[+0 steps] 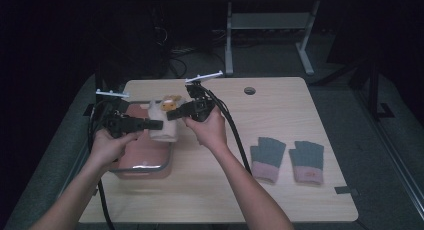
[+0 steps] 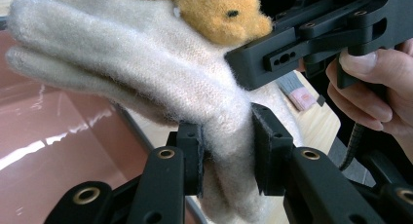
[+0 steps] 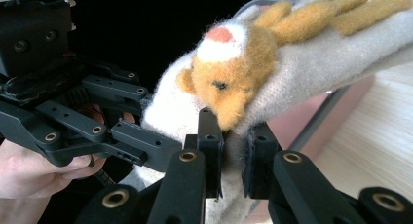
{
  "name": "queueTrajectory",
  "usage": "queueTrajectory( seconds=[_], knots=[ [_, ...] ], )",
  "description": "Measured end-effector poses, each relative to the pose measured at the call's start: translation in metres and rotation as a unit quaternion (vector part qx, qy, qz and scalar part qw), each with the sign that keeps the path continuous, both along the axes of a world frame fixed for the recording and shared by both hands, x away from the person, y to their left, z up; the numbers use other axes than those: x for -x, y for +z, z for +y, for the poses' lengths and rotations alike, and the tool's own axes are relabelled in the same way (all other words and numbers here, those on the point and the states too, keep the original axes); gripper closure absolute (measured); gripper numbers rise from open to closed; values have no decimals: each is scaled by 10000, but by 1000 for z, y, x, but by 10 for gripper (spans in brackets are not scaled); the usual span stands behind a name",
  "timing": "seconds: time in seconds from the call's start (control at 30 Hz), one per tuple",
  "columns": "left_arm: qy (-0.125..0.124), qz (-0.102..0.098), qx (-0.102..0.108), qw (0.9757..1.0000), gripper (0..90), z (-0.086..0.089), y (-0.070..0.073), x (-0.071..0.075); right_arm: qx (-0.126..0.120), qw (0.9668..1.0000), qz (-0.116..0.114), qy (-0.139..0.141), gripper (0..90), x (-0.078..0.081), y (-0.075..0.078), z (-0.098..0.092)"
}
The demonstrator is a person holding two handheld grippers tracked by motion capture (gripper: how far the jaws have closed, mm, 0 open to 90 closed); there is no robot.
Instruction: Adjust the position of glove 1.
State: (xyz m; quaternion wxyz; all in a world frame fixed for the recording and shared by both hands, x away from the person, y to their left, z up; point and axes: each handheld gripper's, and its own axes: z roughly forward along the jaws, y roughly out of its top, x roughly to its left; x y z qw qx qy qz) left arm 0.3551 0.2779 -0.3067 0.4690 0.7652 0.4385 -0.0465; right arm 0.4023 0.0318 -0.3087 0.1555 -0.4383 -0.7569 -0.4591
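Mid-carry over the pink tray [image 1: 145, 166]: cream glove [image 1: 164, 124] pinched by left gripper [image 1: 156, 124] and right gripper [image 1: 172, 115] alike; next, probably lowering into it, then unclamping.

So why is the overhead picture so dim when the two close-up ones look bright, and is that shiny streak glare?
High view: dark and soft, the room behind almost black, only the table lit. Left gripper view: bright, the cream glove sharp, with pale streaks of glare on the pink tray. Right gripper view: the glove's orange bear patch crisp, the wood behind it washed out.
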Motion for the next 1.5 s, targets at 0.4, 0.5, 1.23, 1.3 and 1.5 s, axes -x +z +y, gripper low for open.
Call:
queueTrajectory(
  seconds=[0.4, 0.5, 1.23, 1.3, 1.5],
  knots=[
    [168, 22, 23, 9999, 690, 23, -4, 6, 5, 9999, 33, 168, 804, -3, -4, 24],
    [202, 46, 4, 9998, 690, 28, -6, 7, 12, 9998, 70, 193, 803, -4, -6, 31],
    [453, 346, -339, 9978, 690, 48, -39, 5, 128, 9982, 425, 393, 800, -16, -46, 63],
    [467, 371, -363, 9976, 690, 49, -43, 4, 133, 9979, 492, 402, 799, -18, -51, 65],
    [501, 531, -473, 9962, 690, 52, -55, 1, 156, 9970, 627, 426, 796, -22, -68, 71]
  ],
)
